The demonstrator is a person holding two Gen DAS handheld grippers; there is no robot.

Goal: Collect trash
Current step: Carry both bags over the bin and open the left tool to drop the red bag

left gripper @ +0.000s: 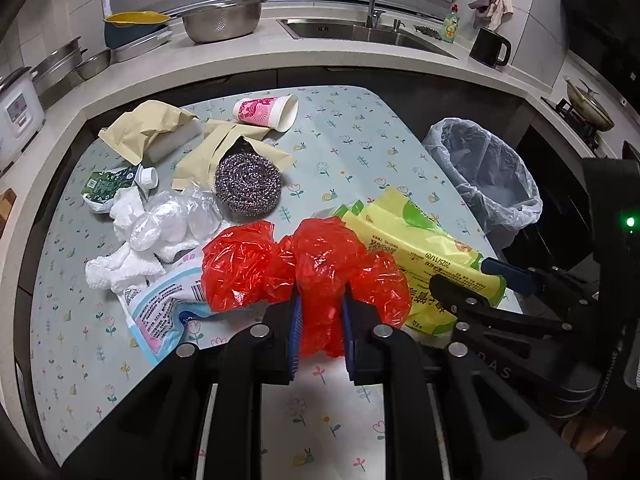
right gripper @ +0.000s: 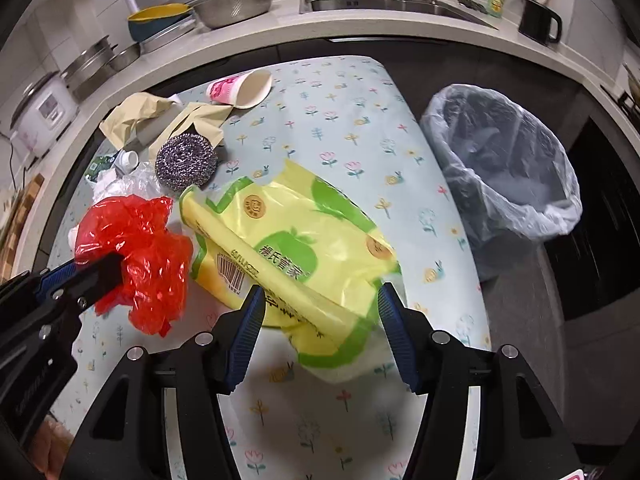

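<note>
My left gripper (left gripper: 320, 330) is shut on a crumpled red plastic bag (left gripper: 308, 268), which also shows in the right wrist view (right gripper: 136, 248). My right gripper (right gripper: 320, 332) is open, its jaws on either side of a yellow-green plastic package (right gripper: 288, 248) lying on the table; the package also shows in the left wrist view (left gripper: 424, 256). A bin with a clear liner (right gripper: 504, 160) stands off the table's right edge. Other trash lies on the floral tablecloth (left gripper: 352, 148): a steel scourer (left gripper: 248, 184), a pink paper cup (left gripper: 266, 110), tan paper bags (left gripper: 152, 128), white tissues (left gripper: 136, 240) and a blue-white wrapper (left gripper: 160, 308).
A kitchen counter (left gripper: 280, 52) curves behind the table, with a sink (left gripper: 360, 32), metal bowls (left gripper: 222, 18), a rice cooker (left gripper: 16, 108) and a black mug (left gripper: 490, 46). A stove with a pan (left gripper: 588, 108) is at the far right.
</note>
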